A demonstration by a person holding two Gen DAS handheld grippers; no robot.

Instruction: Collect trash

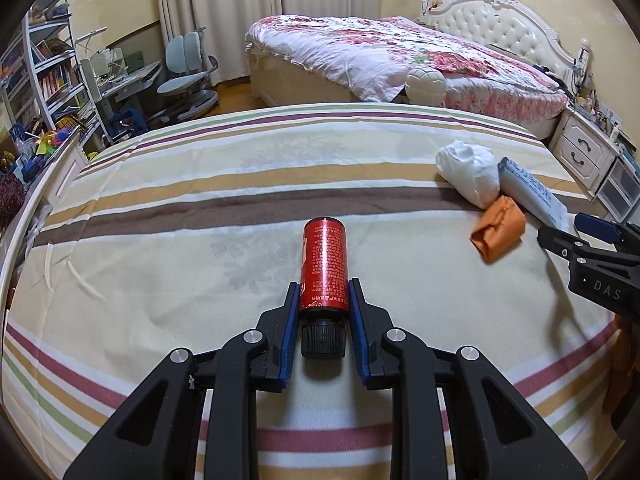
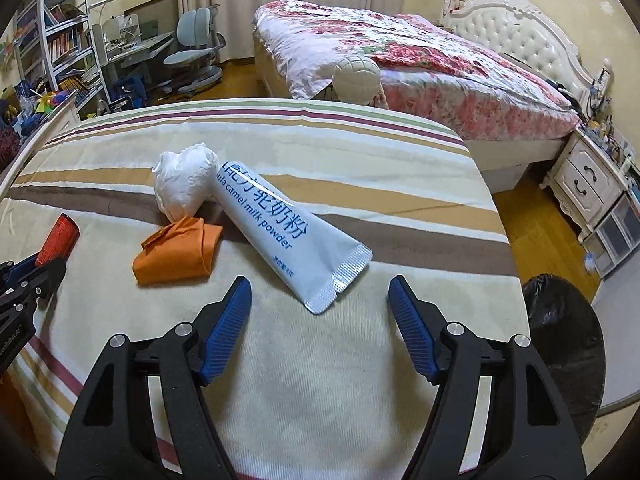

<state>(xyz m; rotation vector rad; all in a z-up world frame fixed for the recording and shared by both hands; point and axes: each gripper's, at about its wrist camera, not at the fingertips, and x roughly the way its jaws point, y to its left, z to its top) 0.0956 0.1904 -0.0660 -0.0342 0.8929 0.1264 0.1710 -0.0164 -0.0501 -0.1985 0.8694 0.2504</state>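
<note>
Left tongs [image 1: 323,292] clamped on red bottle [image 1: 324,264], low centre of left view; long axis straight up the frame, black ribbed cap nearest the lens, base pointing away. Glossy cylinder, fine printed text, over striped bed [image 1: 200,184].

Right tongs [image 2: 320,292] apart, nothing between blue ribbed pads, lower centre of right view. Just above: white sachet [image 2: 276,232], flat smooth foil, crimped end toward the tongs, long axis running diagonally to upper left. Touching its far end, crumpled white wad [image 2: 182,184]; below that, folded orange paper [image 2: 176,254], soft, creased. Black-lined bin [image 2: 560,320] at right edge, beside the bed.
</note>
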